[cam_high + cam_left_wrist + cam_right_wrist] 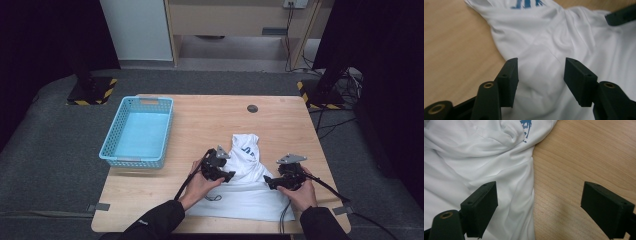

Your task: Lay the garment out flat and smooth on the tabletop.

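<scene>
At the near table edge, two dark sleeves enter from below. The left hand grips the left gripper; the right hand grips the right gripper. A cable trails from each gripper toward the person.

The shirt lies between the hands, white, crumpled, spread wide along the near edge and narrowing toward the table centre. Both grippers rest at its middle, left gripper at the shirt's left margin, right gripper at its right margin.

Left gripper view: jaws spread, gripper over the shirt, no fabric pinched between the pads. White cloth shows in the gap. Bare wood lies to the left.

Right gripper view: jaws spread wide, gripper straddling the shirt hem. One pad sits over cloth, the other over bare table. Whether the pad over the cloth touches it is hard to judge.

Blue print marks the far, narrow part of the shirt; the lettering is too small to read.

Farther left, a blue basket stands on the table, well apart from the shirt. A round grommet sits near the far edge.
</scene>
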`<action>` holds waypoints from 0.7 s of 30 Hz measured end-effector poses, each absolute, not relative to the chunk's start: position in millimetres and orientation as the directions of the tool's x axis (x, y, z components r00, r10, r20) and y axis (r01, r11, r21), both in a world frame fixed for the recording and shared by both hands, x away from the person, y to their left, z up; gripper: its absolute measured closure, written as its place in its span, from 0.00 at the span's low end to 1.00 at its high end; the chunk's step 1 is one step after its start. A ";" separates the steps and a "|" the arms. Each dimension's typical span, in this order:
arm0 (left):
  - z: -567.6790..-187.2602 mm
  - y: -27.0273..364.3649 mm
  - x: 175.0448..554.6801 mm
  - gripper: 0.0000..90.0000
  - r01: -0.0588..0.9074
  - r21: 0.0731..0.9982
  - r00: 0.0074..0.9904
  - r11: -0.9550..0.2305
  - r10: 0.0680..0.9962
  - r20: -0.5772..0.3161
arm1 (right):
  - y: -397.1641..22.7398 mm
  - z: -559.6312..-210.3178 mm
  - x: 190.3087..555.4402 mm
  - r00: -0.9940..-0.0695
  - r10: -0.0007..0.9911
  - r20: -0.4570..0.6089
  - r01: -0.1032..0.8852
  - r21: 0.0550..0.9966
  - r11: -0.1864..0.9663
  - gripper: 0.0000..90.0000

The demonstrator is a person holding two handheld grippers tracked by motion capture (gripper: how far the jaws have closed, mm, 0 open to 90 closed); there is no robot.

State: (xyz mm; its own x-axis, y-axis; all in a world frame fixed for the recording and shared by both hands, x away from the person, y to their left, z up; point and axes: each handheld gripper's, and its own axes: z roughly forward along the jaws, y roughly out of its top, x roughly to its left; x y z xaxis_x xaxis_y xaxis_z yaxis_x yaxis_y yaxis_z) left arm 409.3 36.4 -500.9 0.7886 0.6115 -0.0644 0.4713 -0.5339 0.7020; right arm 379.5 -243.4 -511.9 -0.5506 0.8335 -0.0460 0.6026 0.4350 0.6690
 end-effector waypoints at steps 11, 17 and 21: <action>-517.7 42.0 437.2 0.53 0.517 0.669 0.782 -0.535 0.612 -0.115 | -243.1 -512.3 379.8 -0.553 0.832 -0.048 0.603 0.666 0.439 0.16; -518.6 38.8 431.3 0.70 0.515 0.640 0.783 -0.570 0.617 -0.080 | -243.3 -512.2 379.7 -0.554 0.831 -0.049 0.602 0.666 0.440 0.16; -515.6 38.8 429.4 0.83 0.522 0.626 0.779 -0.580 0.622 -0.074 | -243.3 -512.2 379.7 -0.554 0.831 -0.050 0.602 0.666 0.441 0.16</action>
State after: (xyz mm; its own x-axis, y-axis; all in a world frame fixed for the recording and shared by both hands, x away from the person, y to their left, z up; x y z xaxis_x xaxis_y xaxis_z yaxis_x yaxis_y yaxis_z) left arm 429.4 38.8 -515.6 0.7795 0.6221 -0.0736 0.5218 -0.5799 0.6256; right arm 379.7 -243.3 -512.2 -0.5541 0.8310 -0.0496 0.6018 0.4410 0.6658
